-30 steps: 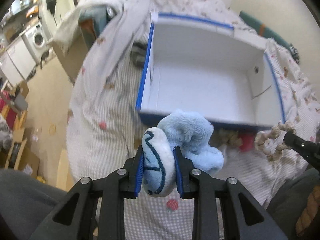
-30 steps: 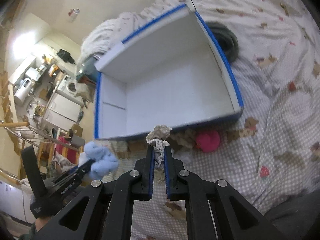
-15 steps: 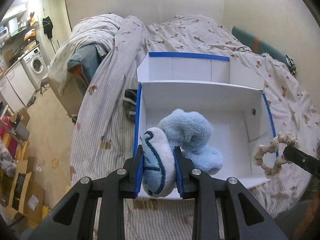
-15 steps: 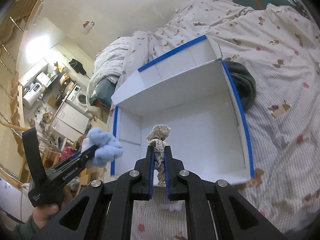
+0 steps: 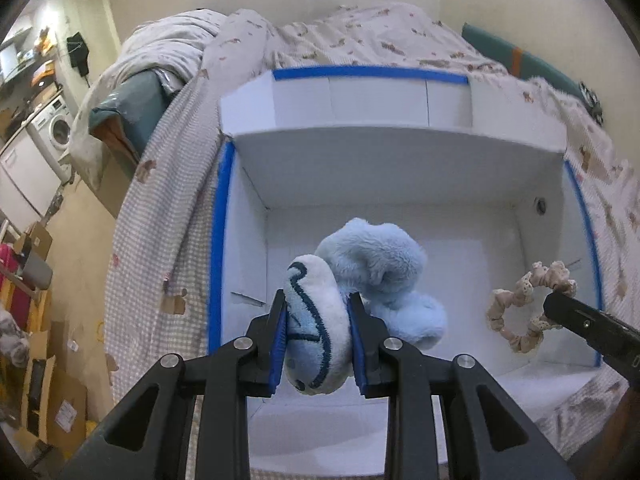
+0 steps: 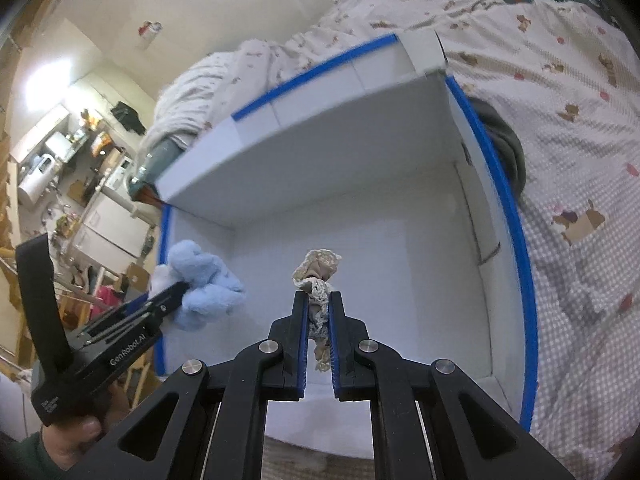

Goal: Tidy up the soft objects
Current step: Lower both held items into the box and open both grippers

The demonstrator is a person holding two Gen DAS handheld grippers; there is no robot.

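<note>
- Plush toy (image 5: 372, 280), pale blue with a white part stitched in dark blue, is clamped between the blue pads of the left gripper (image 5: 320, 344) at the lower centre of the left wrist view; its fluffy blue body bulges out to the right of the jaws
- in the right wrist view the same toy (image 6: 204, 288) is seen at the left of the frame, held at the tip of the left gripper (image 6: 176, 296), in front of the box's left wall
- a beige scrunchie (image 6: 318, 308) is pinched between the narrowly set jaws of the right gripper (image 6: 319, 320) at the lower centre of the right wrist view; its frilled top sticks up above the fingertips
- in the left wrist view the scrunchie (image 5: 524, 308) is seen as a loop at the right of the frame, hanging from the tip of the right gripper (image 5: 560, 304)
- a white box (image 5: 400, 168) with blue-taped edges fills the middle of both views; both held things are seen against its white inside; whether either touches the floor of the box cannot be told
- the box is set on a bed cover (image 6: 580, 160) printed with small figures; a dark round object (image 6: 504, 152) is partly hidden behind the box's right wall in the right wrist view
- a hand (image 6: 76, 428) on the left gripper's handle is visible at the lower left of the right wrist view
</note>
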